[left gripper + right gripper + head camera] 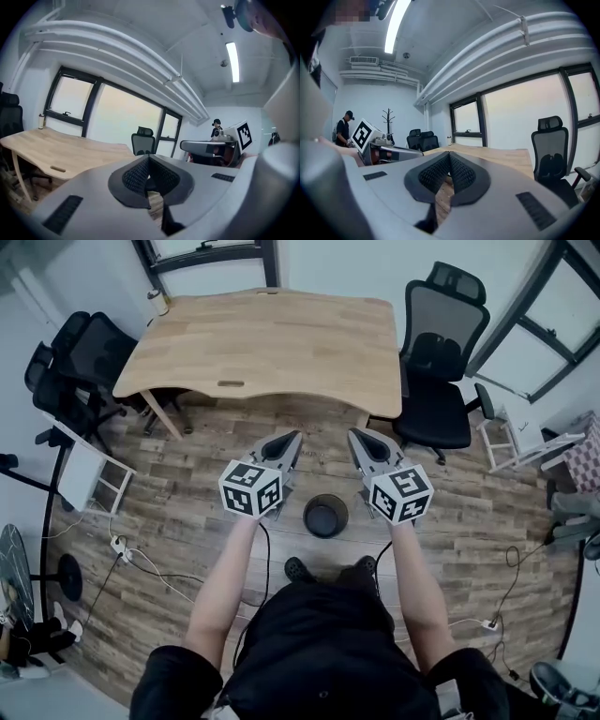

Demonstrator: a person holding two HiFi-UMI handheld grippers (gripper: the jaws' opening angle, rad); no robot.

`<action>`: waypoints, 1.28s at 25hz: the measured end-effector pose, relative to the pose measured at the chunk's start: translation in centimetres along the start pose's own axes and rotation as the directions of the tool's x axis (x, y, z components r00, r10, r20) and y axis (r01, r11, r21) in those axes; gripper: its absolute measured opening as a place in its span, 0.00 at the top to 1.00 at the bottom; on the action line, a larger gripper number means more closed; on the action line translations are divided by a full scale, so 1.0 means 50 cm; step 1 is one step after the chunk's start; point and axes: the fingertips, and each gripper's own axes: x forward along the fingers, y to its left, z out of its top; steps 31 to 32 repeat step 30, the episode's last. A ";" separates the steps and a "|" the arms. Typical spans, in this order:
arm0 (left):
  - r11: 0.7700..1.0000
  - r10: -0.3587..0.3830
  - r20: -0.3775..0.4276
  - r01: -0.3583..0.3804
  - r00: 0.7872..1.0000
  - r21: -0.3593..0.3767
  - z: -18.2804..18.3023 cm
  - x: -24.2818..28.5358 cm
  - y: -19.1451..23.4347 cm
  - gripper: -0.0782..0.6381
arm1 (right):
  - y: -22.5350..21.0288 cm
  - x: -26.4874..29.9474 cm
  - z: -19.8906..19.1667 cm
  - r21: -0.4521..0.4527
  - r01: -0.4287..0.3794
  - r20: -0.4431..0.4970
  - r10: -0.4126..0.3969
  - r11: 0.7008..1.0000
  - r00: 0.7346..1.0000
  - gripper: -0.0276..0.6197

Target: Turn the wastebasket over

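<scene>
the left gripper [292, 437] and the right gripper [355, 435] are both held out level over the wooden floor [187, 521], side by side and apart, each with its jaws pressed together and nothing between them. the wastebasket [325, 516], small, round and dark, stands on the floor below and between the two grippers, touching neither, just ahead of the person's shoes [298, 569]. from above it shows only a dark disc with a paler rim; whether its mouth or its base faces up cannot be told, nor whether anything lies inside. beyond it stands a wooden table [272, 343], with a black office chair [436, 362] beside it.
</scene>
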 end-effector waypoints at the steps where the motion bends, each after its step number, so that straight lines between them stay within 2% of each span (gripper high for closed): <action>1: 1.000 -0.004 0.008 0.004 1.000 0.002 0.012 -0.001 -0.003 0.87 | 0.001 -0.003 0.010 -0.007 -0.001 0.006 0.001 1.000 1.000 0.91; 6: 1.000 -0.017 0.042 0.017 0.999 -0.003 0.053 -0.001 -0.011 0.87 | 0.001 -0.011 0.031 -0.039 0.017 0.005 -0.017 0.999 1.000 0.91; 20: 1.000 -0.017 0.017 0.017 1.000 0.019 0.052 -0.002 -0.014 0.87 | -0.003 -0.026 0.026 -0.031 0.032 0.002 -0.032 0.999 0.999 0.91; 32: 0.999 -0.029 0.030 0.029 0.999 0.015 0.061 0.006 -0.012 0.87 | 0.004 -0.019 0.037 -0.074 0.021 0.009 -0.021 0.997 1.000 0.91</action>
